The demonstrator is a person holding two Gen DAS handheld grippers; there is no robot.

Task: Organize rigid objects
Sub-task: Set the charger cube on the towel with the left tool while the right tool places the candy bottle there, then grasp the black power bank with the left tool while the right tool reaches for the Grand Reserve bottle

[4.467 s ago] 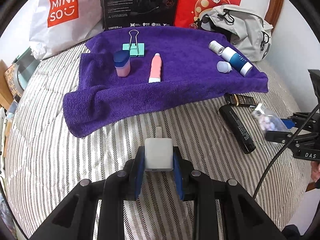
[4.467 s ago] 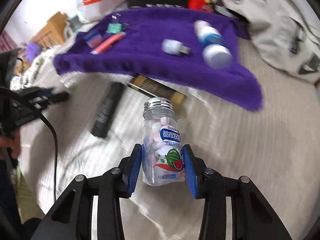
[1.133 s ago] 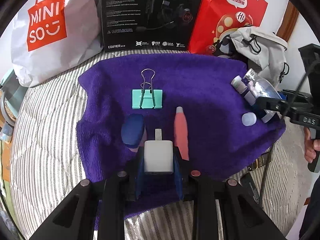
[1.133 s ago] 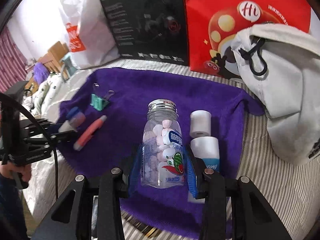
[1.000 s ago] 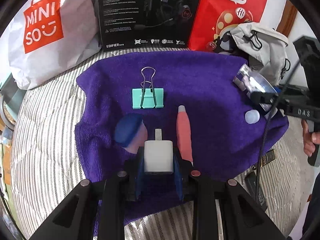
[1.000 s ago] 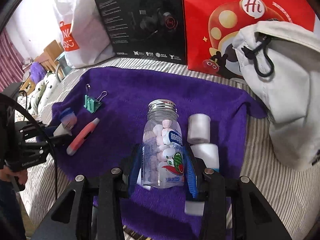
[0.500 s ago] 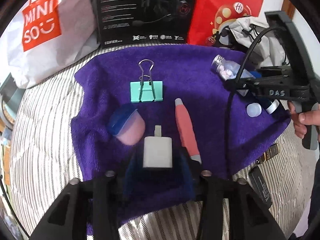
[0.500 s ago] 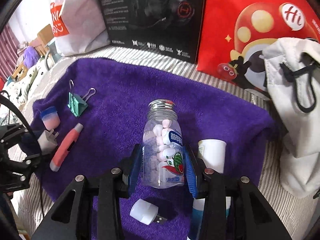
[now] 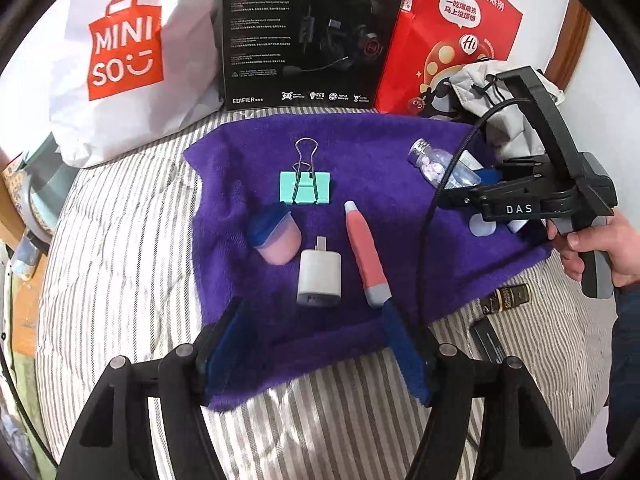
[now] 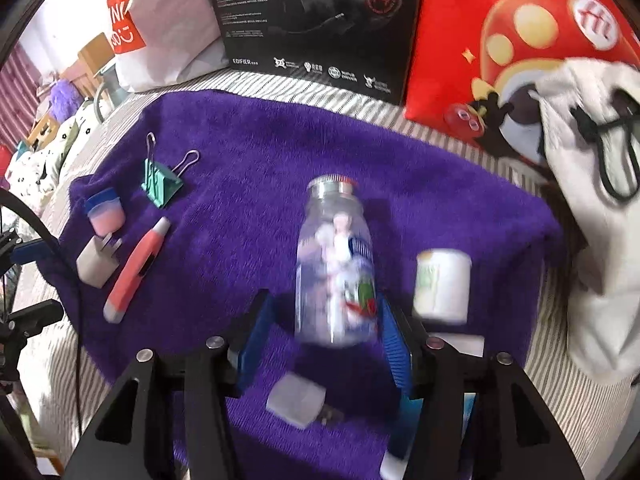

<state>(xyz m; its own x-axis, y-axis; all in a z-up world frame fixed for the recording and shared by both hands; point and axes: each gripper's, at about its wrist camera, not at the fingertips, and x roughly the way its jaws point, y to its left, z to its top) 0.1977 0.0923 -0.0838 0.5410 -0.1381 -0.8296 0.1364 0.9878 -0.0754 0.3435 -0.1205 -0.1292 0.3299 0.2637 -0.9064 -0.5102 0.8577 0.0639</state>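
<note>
While both grippers' fingers gape wide, the candy bottle (image 10: 335,264) lies lengthwise, cap pointing away, on the towel (image 10: 248,168).

Two close wrist views over tool fingers, both facing the purple towel (image 9: 384,144) (image 10: 256,152).

Purple towel (image 9: 372,152); grey-white striped bedding (image 9: 120,240); mint binder clip (image 9: 306,188); coral pen (image 9: 366,260); white charger (image 9: 319,278).

Home bedroom, striped bedding (image 9: 120,240), shopping bags (image 9: 120,60), backpack (image 10: 592,220)
</note>
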